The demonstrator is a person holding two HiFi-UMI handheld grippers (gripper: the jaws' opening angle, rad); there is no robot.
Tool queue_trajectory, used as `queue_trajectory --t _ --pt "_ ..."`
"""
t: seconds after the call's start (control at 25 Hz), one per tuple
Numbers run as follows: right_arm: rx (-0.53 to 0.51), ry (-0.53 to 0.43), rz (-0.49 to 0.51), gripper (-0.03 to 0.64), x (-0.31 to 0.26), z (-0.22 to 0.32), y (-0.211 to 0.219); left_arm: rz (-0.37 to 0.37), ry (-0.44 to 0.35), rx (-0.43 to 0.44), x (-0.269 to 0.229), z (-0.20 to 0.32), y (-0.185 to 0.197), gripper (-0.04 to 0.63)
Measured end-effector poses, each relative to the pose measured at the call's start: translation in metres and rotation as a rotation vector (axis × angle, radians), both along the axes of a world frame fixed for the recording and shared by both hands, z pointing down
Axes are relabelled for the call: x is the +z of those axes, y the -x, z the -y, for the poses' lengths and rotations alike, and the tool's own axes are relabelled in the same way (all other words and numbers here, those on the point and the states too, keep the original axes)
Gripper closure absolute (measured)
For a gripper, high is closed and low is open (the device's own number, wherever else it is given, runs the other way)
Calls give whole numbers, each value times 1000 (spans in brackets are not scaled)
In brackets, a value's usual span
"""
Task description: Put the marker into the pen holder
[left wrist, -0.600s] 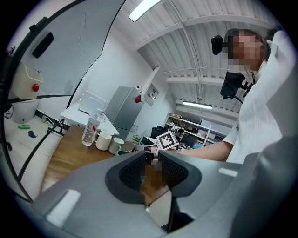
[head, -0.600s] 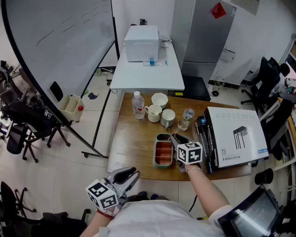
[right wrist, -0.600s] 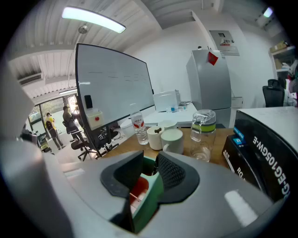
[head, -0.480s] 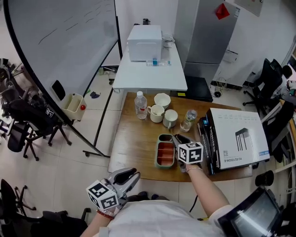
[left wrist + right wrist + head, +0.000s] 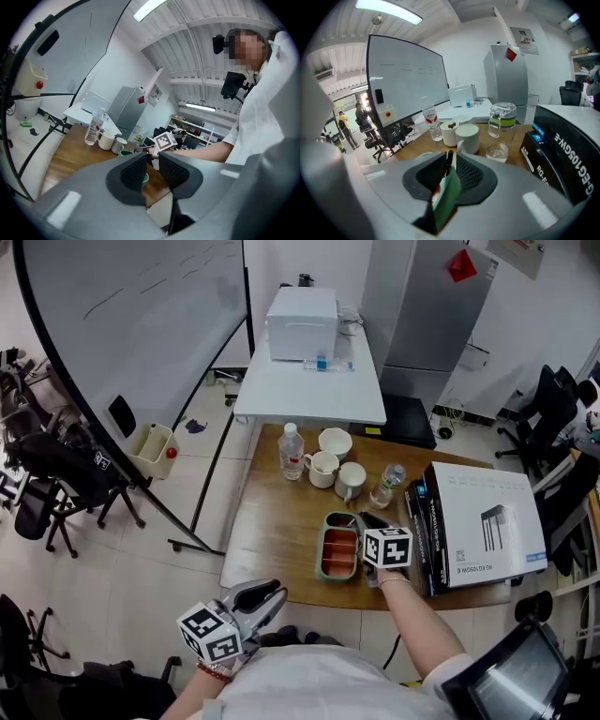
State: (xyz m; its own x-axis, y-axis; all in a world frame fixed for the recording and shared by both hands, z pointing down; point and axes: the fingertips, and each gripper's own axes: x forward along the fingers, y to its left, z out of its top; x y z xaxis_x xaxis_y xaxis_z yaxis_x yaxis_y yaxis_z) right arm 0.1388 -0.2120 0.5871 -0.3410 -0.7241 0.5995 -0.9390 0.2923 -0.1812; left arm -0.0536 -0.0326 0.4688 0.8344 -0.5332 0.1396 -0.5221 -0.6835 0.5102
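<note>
A black marker [image 5: 448,161] stands upright between the jaws of my right gripper [image 5: 451,161], which is shut on it. The gripper [image 5: 362,520] hangs over the far right corner of the green pen tray [image 5: 320,554] with its orange inside. In the right gripper view, the tray's green wall [image 5: 447,197] shows just under the jaws. My left gripper [image 5: 272,594] is held off the table near the person's body. Its jaws [image 5: 151,161] stand a narrow slit apart with nothing between them.
On the wooden table [image 5: 272,521] beyond the tray stand a water bottle [image 5: 292,451], two mugs [image 5: 322,465], a bowl [image 5: 335,442] and a glass jar [image 5: 384,486]. A large white box [image 5: 483,521] lies to the right. A whiteboard [image 5: 122,352] stands at the left.
The head view has drifted a little, so the table sits slightly lower in the picture. Neither gripper has visibly moved relative to the tray.
</note>
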Motion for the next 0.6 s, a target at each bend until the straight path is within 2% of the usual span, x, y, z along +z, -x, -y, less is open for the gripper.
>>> queue_trajectory --t 0.28,0.6 --pt "-16 -22 -8 589 -1 -4 -1 2 10 -5 1 2 0 512" --pt "-79 -120 -16 592 -30 -16 8 -5 5 16 2 -1 -5 512"
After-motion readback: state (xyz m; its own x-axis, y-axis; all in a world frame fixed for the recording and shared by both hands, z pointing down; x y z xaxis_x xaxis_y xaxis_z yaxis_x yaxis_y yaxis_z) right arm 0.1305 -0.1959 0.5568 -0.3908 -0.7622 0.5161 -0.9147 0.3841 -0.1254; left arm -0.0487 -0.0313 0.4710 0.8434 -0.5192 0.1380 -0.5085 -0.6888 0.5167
